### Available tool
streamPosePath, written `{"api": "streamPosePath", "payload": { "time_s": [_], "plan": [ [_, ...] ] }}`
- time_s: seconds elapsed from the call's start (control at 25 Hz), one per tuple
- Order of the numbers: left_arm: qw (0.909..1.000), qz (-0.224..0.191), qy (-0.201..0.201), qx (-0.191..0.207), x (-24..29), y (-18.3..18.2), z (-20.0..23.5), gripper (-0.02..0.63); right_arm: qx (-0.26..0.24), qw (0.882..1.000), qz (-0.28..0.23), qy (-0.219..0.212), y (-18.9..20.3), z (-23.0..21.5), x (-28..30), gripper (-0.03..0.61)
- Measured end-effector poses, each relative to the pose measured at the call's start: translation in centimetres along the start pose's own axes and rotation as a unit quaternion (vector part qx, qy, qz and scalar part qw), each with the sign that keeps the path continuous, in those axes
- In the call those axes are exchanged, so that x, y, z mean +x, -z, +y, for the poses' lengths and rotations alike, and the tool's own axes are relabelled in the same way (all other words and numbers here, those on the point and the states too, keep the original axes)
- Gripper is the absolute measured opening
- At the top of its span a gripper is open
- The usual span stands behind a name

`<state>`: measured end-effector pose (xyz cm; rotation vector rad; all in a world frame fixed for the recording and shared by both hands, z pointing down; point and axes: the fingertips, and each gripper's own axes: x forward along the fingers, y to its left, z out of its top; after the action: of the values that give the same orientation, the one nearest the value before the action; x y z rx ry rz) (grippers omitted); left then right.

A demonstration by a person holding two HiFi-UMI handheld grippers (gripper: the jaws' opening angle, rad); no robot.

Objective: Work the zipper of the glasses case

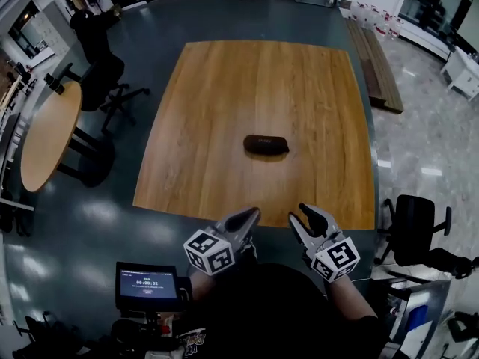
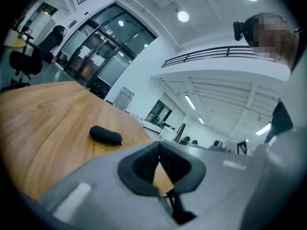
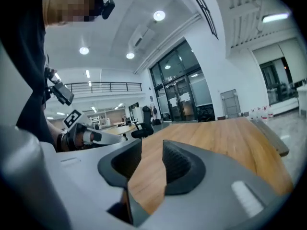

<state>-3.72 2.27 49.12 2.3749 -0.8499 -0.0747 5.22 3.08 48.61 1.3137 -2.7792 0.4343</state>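
Nearest, at 6 o'clock, both grippers hung at the near edge of the table [image 1: 224,88]. The left gripper [image 1: 251,217] had its fingers pressed together on nothing. The right gripper [image 1: 303,214] had its fingers slightly apart, with only bare wood showing between them. Ahead at 12 o'clock, well apart from both, the black glasses case [image 1: 266,144] lay flat near the table's middle. Its long axis ran 9 to 3 o'clock, parallel to the near edge (which end carried the zipper pull could not be told). Bare wood surrounded it, widest toward the far edge. Off the table, a round table [image 1: 49,137] stood at 9 o'clock.
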Motion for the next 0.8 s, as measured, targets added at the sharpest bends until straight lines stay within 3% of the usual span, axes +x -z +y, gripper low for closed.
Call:
{"api": "streamPosePath", "payload": {
  "time_s": [0.08,0.16,0.2,0.28,0.36,0.44,0.56,0.64,0.72,0.76,0.8],
  "plan": [
    [0.9999,0.002,0.013,0.000,0.7,-1.8,1.9,0.002,-0.070,0.997,0.034,0.008,0.3,-1.0,3.3,0.131],
    [0.9997,0.007,0.021,-0.004,1.2,-2.9,3.9,0.002,-0.185,0.978,0.092,0.018,1.9,-2.6,6.6,0.140],
    [0.9997,0.011,0.023,-0.007,1.4,-3.2,4.8,0.002,-0.255,0.958,0.130,0.025,3.2,-3.7,8.1,0.150],
    [0.9995,0.017,0.022,-0.013,1.6,-3.6,6.5,0.002,-0.383,0.899,0.208,0.030,6.0,-6.2,10.4,0.178],
    [0.9994,0.019,0.017,-0.024,1.6,-3.7,7.7,0.002,-0.459,0.849,0.260,0.022,8.6,-8.6,12.0,0.189],
    [0.9992,0.017,0.010,-0.034,1.4,-3.7,8.6,0.002,-0.501,0.816,0.287,0.018,10.6,-11.0,13.5,0.213],
    [0.9988,0.015,-0.006,-0.046,1.0,-4.0,10.3,0.002,-0.539,0.779,0.321,0.005,12.4,-14.0,16.2,0.307],
    [0.9981,0.012,-0.023,-0.057,0.6,-4.1,11.3,0.002,-0.554,0.761,0.337,-0.013,13.2,-15.0,17.8,0.308],
    [0.9971,0.007,-0.040,-0.064,0.1,-4.1,11.9,0.002,-0.561,0.754,0.340,-0.037,13.7,-15.1,19.1,0.308],
    [0.9966,0.004,-0.048,-0.067,-0.1,-4.1,12.2,0.002,-0.553,0.759,0.340,-0.051,13.8,-15.0,19.6,0.319],
    [0.9959,0.000,-0.056,-0.071,-0.2,-4.2,12.5,0.002,-0.530,0.775,0.338,-0.068,13.7,-14.8,20.1,0.328]
  ]
}}
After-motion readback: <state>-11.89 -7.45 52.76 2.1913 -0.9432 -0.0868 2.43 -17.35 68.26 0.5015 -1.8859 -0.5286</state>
